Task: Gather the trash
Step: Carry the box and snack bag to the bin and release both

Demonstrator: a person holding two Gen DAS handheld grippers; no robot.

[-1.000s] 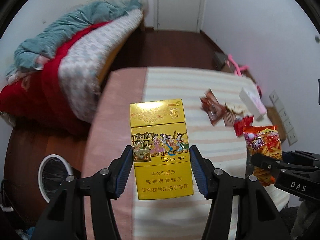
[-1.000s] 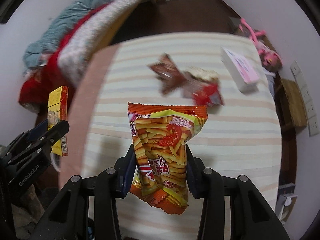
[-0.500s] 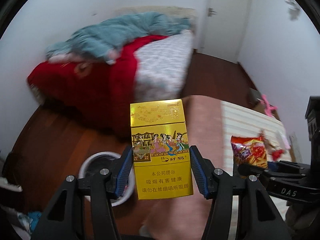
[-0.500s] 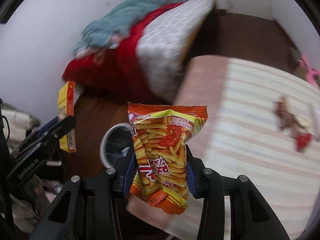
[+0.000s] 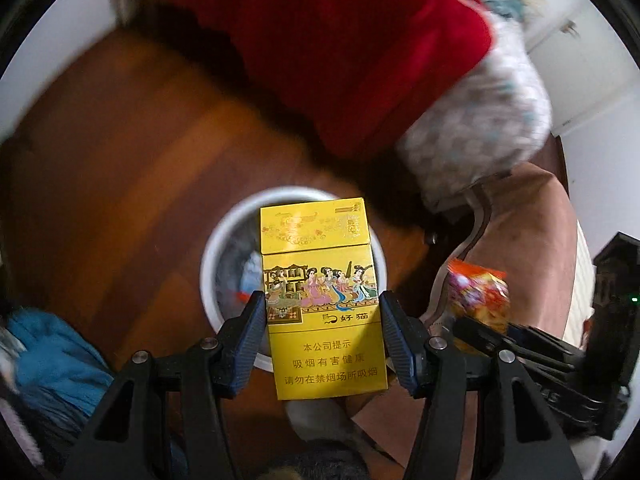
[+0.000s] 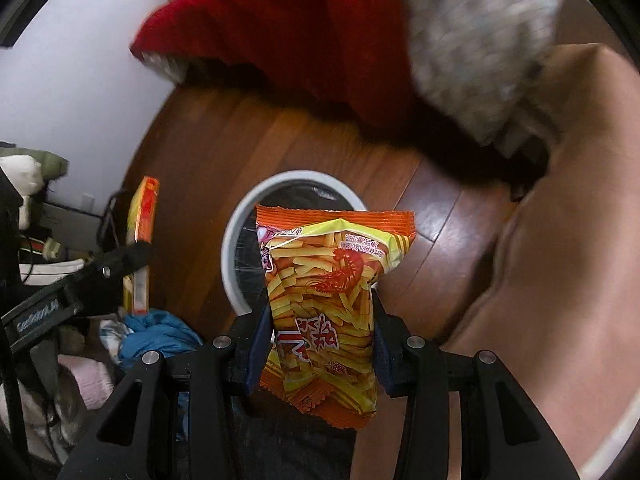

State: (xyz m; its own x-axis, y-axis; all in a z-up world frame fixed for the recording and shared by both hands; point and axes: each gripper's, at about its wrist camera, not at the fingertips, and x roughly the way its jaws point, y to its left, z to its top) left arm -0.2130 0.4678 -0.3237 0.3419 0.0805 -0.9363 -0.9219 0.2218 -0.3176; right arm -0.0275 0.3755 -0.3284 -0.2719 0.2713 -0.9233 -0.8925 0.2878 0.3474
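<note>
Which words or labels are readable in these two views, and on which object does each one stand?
"好猫": brand on the yellow cigarette pack held by the left gripper.
"本公司提示 吸烟有害健康 请勿在禁烟场所吸烟": warning on the same pack's lower half.
Snack bag in the right gripper: red characters, upside down, not readable.
Lettering on the left gripper's body in the right wrist view: too blurred.

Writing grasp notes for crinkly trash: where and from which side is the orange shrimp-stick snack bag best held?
Grip the orange shrimp-stick snack bag across its lower half, jaws closing on its two side edges, approaching from its bottom seam. The right gripper holds it so: the flat, limp pouch gathers between the pads, and its top stays clear over the white round bin.
</note>
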